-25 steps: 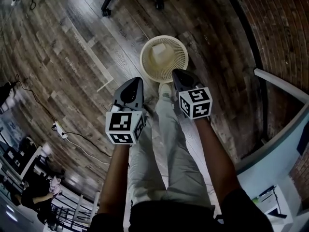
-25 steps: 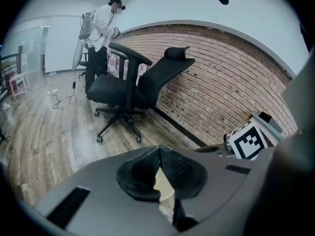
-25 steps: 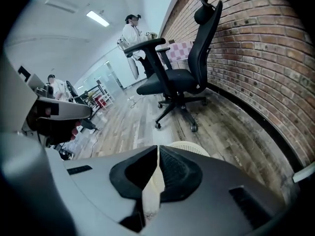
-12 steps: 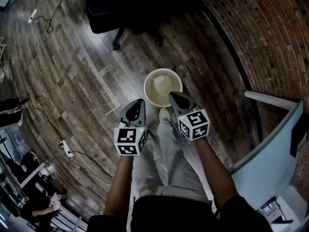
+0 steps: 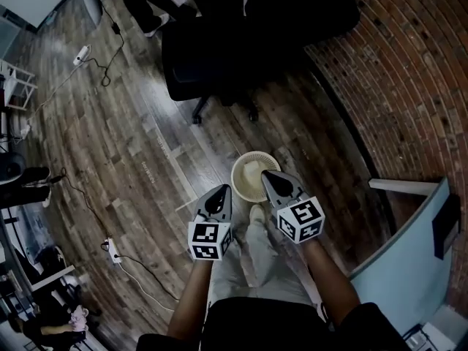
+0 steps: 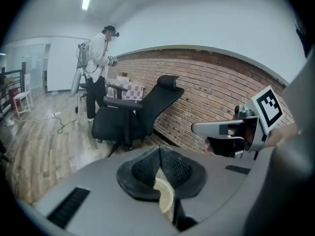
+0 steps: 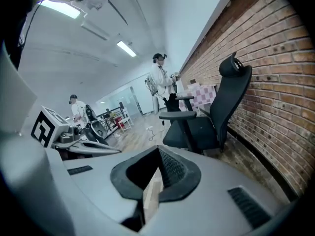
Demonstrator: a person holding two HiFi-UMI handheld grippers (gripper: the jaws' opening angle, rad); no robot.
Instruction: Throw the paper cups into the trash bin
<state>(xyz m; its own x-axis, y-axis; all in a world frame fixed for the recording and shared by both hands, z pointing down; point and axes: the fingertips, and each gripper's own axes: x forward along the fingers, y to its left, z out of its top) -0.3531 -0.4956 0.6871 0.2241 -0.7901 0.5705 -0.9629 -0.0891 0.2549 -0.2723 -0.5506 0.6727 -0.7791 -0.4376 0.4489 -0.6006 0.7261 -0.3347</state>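
A cream slatted trash bin (image 5: 255,175) stands on the wood floor just beyond the person's feet, with something pale inside it. My left gripper (image 5: 218,194) hovers at the bin's near left, and my right gripper (image 5: 272,181) is over its near right rim. In the left gripper view the pads (image 6: 173,167) meet with nothing between them, and a piece of the bin's rim (image 6: 165,198) shows below. The right gripper (image 7: 158,155) is shut and empty too. I see no paper cup in either gripper.
A black office chair (image 5: 219,50) stands beyond the bin. A brick wall (image 5: 409,86) runs along the right, and a pale blue panel (image 5: 409,254) is at the near right. A power strip (image 5: 111,249) and cables lie at left. A person (image 6: 98,68) stands far off.
The head view has swung forward, bringing the office chair into sight. The bin and both grippers now sit lower and look smaller. Both grippers remain beside the bin's near rim.
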